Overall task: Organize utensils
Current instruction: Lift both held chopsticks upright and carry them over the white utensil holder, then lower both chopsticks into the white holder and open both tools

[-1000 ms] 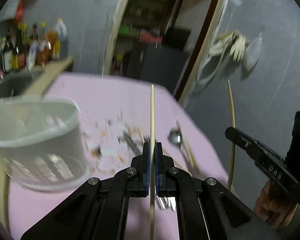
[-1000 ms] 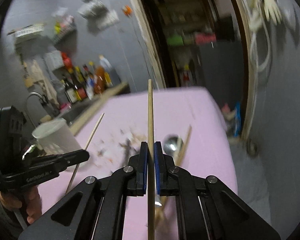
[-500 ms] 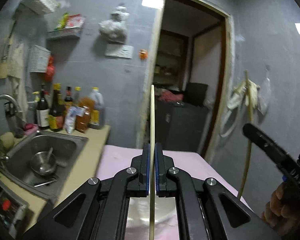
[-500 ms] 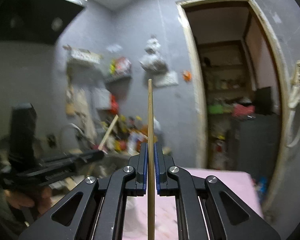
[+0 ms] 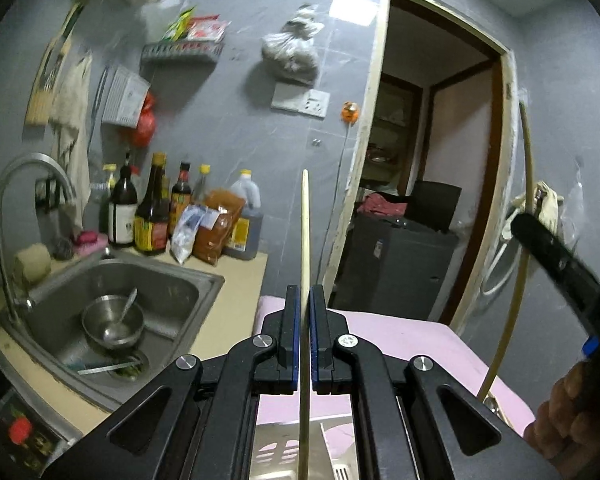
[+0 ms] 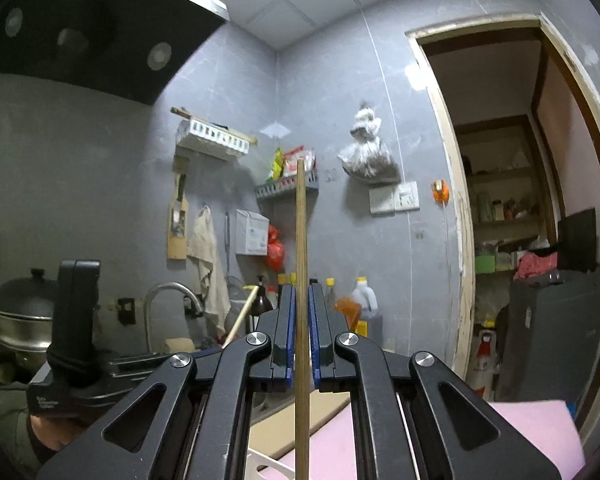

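My left gripper point(image 5: 305, 296) is shut on a pale chopstick point(image 5: 305, 232) that stands upright between its blue pads. Its lower end hangs over a white slotted utensil holder point(image 5: 284, 452) on the pink table point(image 5: 412, 340). My right gripper point(image 6: 302, 292) is shut on a darker wooden chopstick point(image 6: 300, 240), also upright. In the left wrist view the right gripper's body point(image 5: 560, 264) and its chopstick point(image 5: 520, 248) show at the right. In the right wrist view the left gripper's body point(image 6: 76, 340) shows at the lower left. A white holder rim point(image 6: 272, 466) shows below.
A steel sink point(image 5: 112, 312) with a bowl and spoon, a tap point(image 5: 24, 200) and several sauce bottles point(image 5: 152, 212) stand left of the table. A doorway point(image 5: 432, 184) with a dark cabinet lies behind. A range hood point(image 6: 80, 28) and a steamer pot point(image 6: 16, 312) are at the left.
Both grippers have tipped upward with their chopsticks, from looking down at the table and its loose utensils to looking at the wall and doorway. The holder is now under the left gripper.
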Demonstrator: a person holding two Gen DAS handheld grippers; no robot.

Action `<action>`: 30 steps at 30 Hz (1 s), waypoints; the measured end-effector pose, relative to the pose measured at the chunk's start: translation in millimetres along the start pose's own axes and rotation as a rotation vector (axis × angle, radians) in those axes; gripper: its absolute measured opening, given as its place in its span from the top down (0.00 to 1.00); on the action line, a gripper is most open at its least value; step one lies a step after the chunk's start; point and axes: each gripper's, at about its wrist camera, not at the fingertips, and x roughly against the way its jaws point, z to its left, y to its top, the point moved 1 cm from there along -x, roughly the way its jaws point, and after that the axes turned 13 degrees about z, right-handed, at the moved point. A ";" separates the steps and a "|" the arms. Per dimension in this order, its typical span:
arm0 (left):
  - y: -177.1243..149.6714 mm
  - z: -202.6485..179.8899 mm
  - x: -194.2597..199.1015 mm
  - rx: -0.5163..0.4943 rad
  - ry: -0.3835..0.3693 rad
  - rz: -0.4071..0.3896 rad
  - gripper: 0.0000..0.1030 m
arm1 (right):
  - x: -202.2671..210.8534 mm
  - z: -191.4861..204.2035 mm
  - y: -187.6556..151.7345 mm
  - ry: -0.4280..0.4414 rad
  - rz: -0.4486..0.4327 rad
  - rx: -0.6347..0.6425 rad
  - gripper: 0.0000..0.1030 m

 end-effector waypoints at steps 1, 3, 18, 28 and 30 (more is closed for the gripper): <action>-0.3 -0.3 -0.9 0.001 0.000 0.000 0.98 | -5.0 -1.2 -4.5 -0.004 0.016 -0.002 0.96; -3.2 -1.8 -5.2 -0.013 0.002 0.005 0.98 | -11.7 -3.3 -15.3 -0.009 0.048 0.004 0.96; -39.0 -19.0 -24.4 -0.113 0.017 0.124 0.98 | -26.9 -16.4 -66.2 0.002 0.287 0.008 0.95; -51.6 -21.3 -23.2 -0.077 0.001 0.218 0.97 | -22.7 -20.2 -74.5 0.014 0.362 -0.030 0.93; -53.6 -22.1 -21.6 -0.072 0.001 0.224 0.95 | -21.5 -20.0 -75.1 0.014 0.359 -0.032 0.83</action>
